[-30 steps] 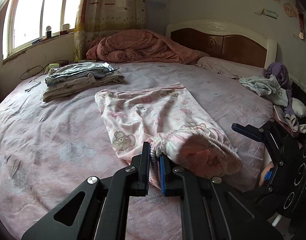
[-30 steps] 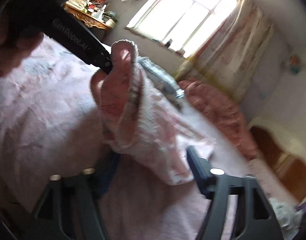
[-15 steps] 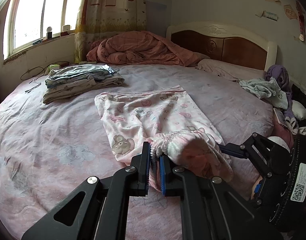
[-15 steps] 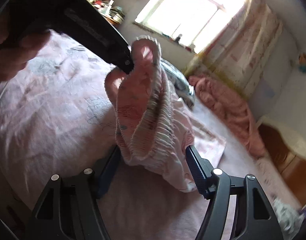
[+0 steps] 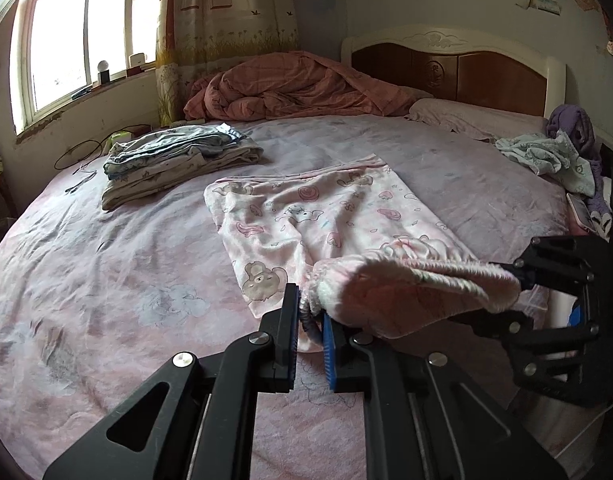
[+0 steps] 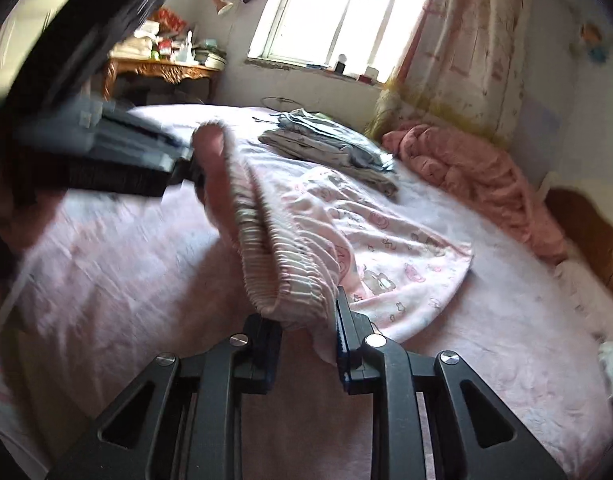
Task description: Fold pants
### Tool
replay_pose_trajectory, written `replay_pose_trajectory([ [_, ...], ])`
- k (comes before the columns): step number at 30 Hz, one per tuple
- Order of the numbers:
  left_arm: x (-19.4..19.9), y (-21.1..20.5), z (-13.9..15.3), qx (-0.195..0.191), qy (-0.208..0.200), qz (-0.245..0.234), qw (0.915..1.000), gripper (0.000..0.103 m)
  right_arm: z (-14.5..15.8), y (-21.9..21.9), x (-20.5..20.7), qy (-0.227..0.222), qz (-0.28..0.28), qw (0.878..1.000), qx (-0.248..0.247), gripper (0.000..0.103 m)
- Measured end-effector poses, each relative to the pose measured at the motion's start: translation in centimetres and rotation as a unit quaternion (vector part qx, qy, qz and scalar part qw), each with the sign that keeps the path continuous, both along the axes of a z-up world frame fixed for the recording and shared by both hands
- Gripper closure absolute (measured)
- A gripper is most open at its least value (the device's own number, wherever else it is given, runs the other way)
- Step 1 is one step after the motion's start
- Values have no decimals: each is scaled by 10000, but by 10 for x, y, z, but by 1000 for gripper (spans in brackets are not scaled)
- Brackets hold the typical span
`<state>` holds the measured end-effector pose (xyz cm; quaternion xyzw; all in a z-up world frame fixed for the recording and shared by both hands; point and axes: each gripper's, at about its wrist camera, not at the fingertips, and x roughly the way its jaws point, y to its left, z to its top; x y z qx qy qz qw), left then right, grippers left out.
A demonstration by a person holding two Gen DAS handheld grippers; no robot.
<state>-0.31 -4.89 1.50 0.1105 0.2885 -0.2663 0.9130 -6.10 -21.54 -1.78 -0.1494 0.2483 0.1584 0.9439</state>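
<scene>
Pink pants [image 5: 306, 216] with a cartoon print lie on the bed, legs toward the headboard. My left gripper [image 5: 310, 320] is shut on one end of the elastic waistband [image 5: 418, 280], which is lifted off the sheet. The waistband stretches right to my right gripper [image 5: 518, 276]. In the right wrist view the bunched waistband [image 6: 282, 264] fills the gap of the right gripper [image 6: 306, 320]; its jaws are closing and the pads press on the fabric. The left gripper [image 6: 186, 168] holds the far end there, blurred. The pants [image 6: 386, 248] trail off behind.
The bed sheet [image 5: 106, 280] is pink. A stack of folded clothes [image 5: 178, 160] sits at the back left, a crumpled pink quilt [image 5: 290, 92] by the wooden headboard [image 5: 446, 72]. Loose clothes [image 5: 554, 156] and a phone [image 5: 582, 212] lie at the right edge. A cluttered desk [image 6: 162, 68] stands near the window.
The right gripper's jaws have closed from wide apart onto the waistband's end and the gripper has rolled and risen. The waistband is now pulled out straight between both grippers. The left gripper kept still.
</scene>
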Motion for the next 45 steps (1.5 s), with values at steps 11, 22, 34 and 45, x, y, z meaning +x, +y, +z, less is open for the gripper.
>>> replay_pose_trajectory([
  [11,92,-35,18,102,543,76,9984,94,36,-80,123,1483,366,9735,1704,80],
  [22,158,-69,-2,401,662,-15,9970,88,14,-101,173,1614,-510,9703,1729,79],
  [34,161,-38,13,260,365,470,9979,25,11,-106,174,1099,-1200,9771,1371,35],
  [45,188,-54,17,491,681,419,9956,25,1,-102,174,1401,-1062,9778,1143,75],
])
